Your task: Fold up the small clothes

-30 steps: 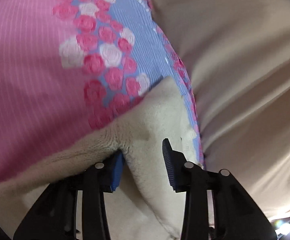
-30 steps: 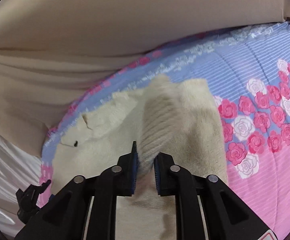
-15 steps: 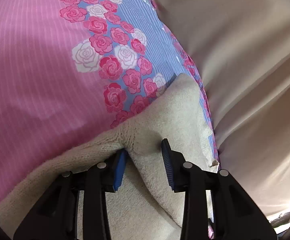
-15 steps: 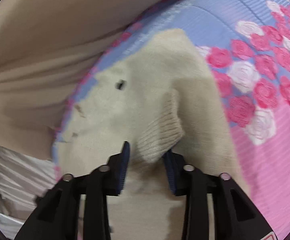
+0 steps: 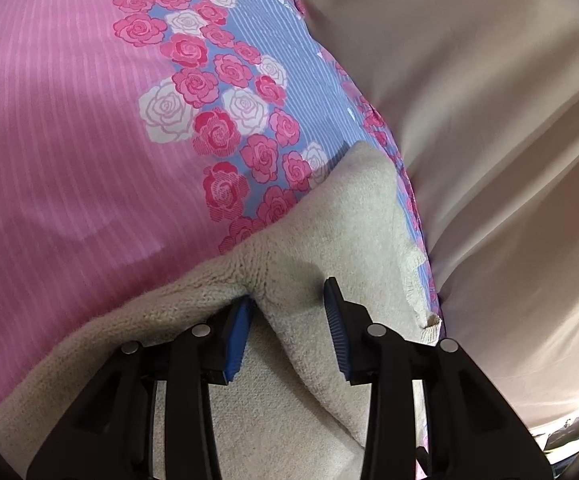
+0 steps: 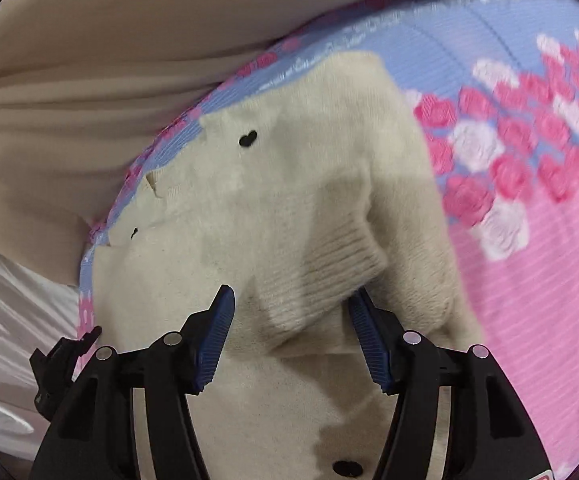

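Observation:
A cream knit sweater (image 5: 349,216) lies on a pink and blue rose-print bedsheet (image 5: 69,140). My left gripper (image 5: 288,292) is shut on a raised fold at the sweater's edge, and the fabric ridges up between its blue pads. In the right wrist view the sweater (image 6: 289,140) shows a black heart button (image 6: 247,139). Its ribbed sleeve cuff (image 6: 329,264) lies folded over the body. My right gripper (image 6: 292,292) is low over that cuff, its jaws opening. The cuff sits loose between the pads, which do not press on it.
Beige cloth (image 5: 489,120) borders the bedsheet (image 6: 529,280) along its blue edge and also shows as beige cloth (image 6: 89,60) in the right wrist view. White fabric (image 6: 1,320) and a black plastic part (image 6: 61,364) sit at the lower left there.
My right gripper sank toward the sweater with the cuff pinched, then spread its jaws and let the cuff go onto the body. My left gripper kept its hold on the fold.

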